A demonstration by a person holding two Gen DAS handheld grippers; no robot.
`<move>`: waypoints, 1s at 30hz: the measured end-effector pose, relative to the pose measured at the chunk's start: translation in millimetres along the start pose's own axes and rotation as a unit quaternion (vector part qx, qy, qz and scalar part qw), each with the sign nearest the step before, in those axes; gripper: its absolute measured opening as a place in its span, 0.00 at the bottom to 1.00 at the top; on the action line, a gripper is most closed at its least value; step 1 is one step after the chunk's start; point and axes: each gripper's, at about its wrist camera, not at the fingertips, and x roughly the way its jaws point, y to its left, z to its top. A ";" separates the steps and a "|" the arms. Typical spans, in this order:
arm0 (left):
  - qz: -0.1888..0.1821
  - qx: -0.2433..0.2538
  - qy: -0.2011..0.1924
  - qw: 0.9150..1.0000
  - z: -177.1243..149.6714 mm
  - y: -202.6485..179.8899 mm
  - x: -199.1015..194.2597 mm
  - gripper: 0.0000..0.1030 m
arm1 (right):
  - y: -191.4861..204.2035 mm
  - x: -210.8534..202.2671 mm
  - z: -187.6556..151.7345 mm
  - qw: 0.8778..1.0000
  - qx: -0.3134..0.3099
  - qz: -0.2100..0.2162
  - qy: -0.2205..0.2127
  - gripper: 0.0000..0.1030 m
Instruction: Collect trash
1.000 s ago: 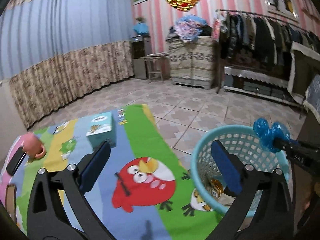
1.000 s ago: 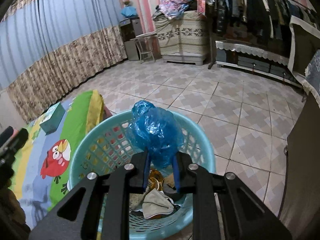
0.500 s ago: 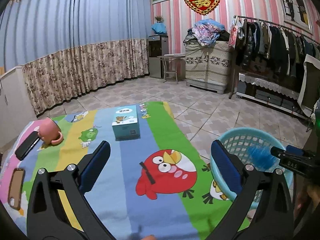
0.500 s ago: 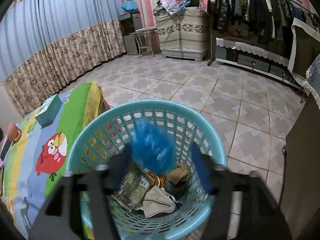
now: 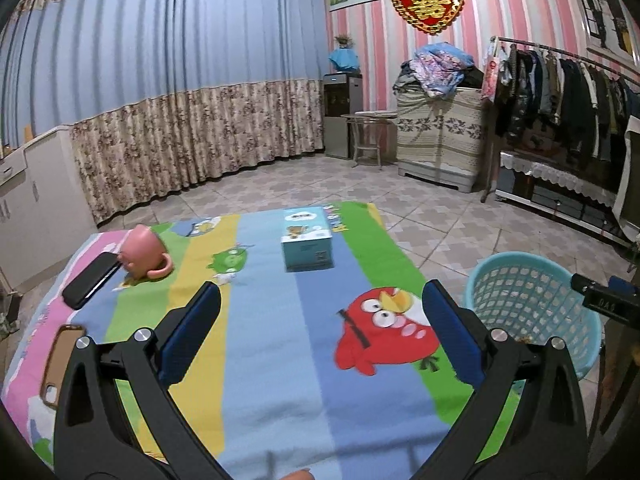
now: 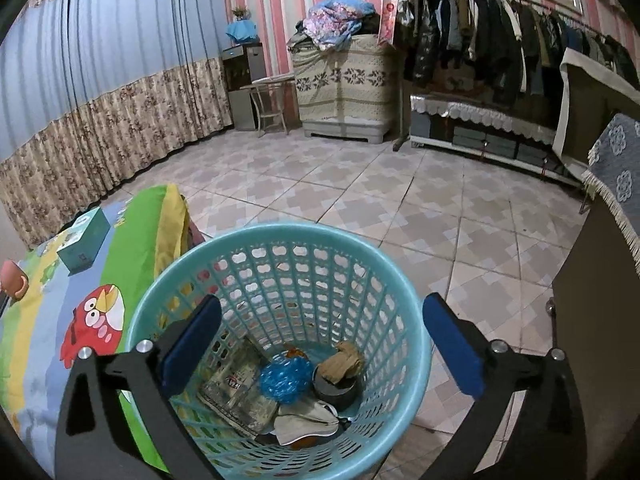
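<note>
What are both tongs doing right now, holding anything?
Left tongs: open, empty, over the cartoon blanket.
Right tongs: jaws opening, nothing between them; blue plastic bag lies in the basket.

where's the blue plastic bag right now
In the right wrist view the blue plastic bag lies at the bottom of the teal basket, between a flat printed packet on its left and a dark round container on its right.

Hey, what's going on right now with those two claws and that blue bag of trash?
Right claw opening over basket, nothing between. Blue bag lies inside basket. Left claw open, empty. Nothing in the way.
</note>
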 end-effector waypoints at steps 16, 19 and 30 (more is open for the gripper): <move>0.025 -0.046 -0.013 0.999 -11.5 73.0 -49.6 0.95 | 43.1 -45.5 -17.3 0.998 -0.015 0.054 -0.039 0.96; 0.023 -0.053 -0.015 0.998 -15.7 83.8 -61.7 0.95 | 49.9 -56.9 -21.9 0.997 -0.013 0.063 -0.045 0.96; 0.037 -0.056 -0.005 0.998 -46.9 101.6 -86.6 0.95 | 108.7 -111.7 -64.4 0.989 -0.057 0.119 -0.073 0.96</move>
